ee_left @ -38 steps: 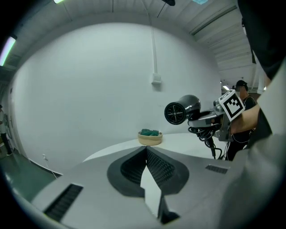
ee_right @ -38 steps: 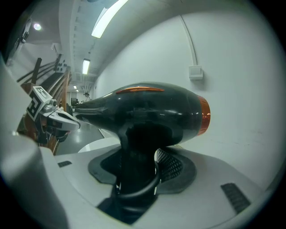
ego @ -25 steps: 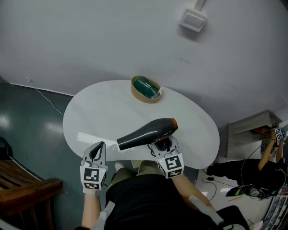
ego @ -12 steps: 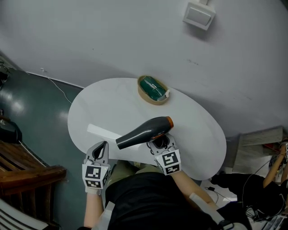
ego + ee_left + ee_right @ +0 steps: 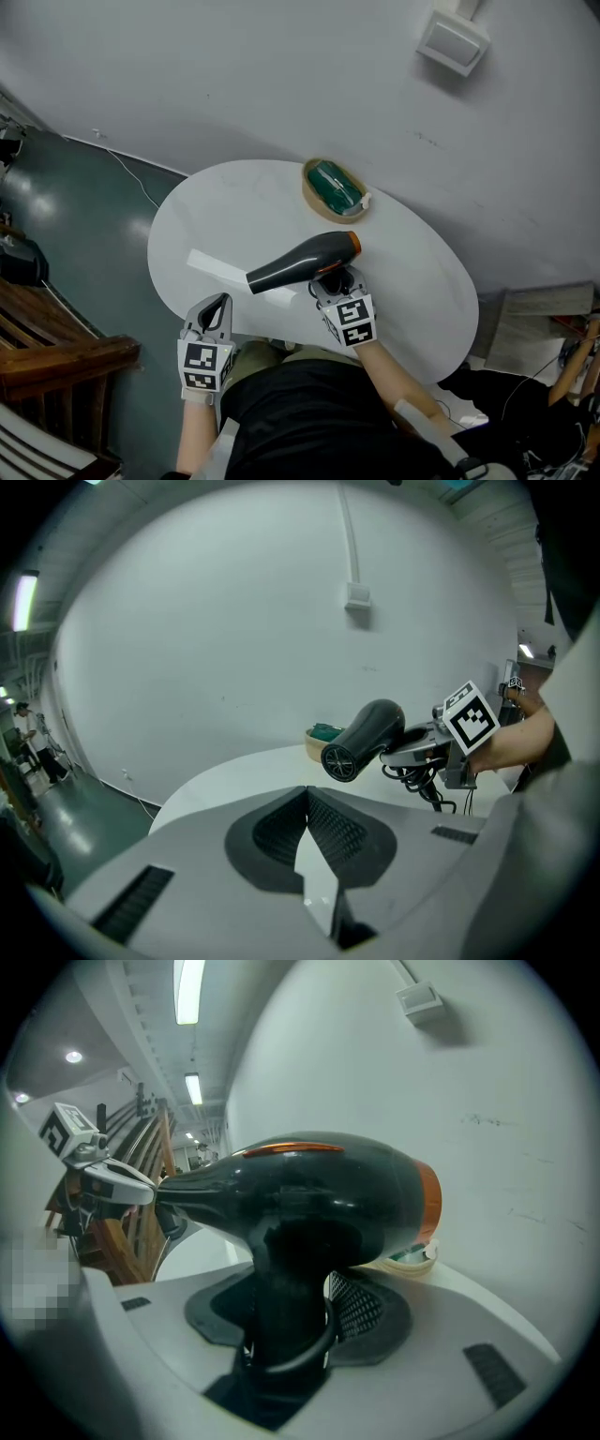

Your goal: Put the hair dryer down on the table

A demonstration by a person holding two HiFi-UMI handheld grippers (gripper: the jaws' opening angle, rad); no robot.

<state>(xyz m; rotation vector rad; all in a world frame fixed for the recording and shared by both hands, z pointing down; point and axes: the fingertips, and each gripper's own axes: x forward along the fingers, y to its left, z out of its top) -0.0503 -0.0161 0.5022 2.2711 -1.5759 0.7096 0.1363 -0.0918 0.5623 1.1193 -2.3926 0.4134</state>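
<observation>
Two grippers work at the near edge of the smooth white, bean-shaped worktop [image 5: 422,281], whose broad middle lies open, with a round tan bowl [image 5: 308,190] at its far rim. We see the right gripper [image 5: 336,279] with its jaws clamped on the handle of the hair dryer [image 5: 305,263], a glossy black tapered barrel with an orange rear band, held level above the worktop's near side. The left gripper [image 5: 217,305] hovers just off the near rim, jaws pressed together on nothing.

Left gripper [image 5: 217,306] sits near-left with jaws together and empty, right gripper [image 5: 336,281] farther in, jaws clamped on the hair dryer [image 5: 302,262] handle.
</observation>
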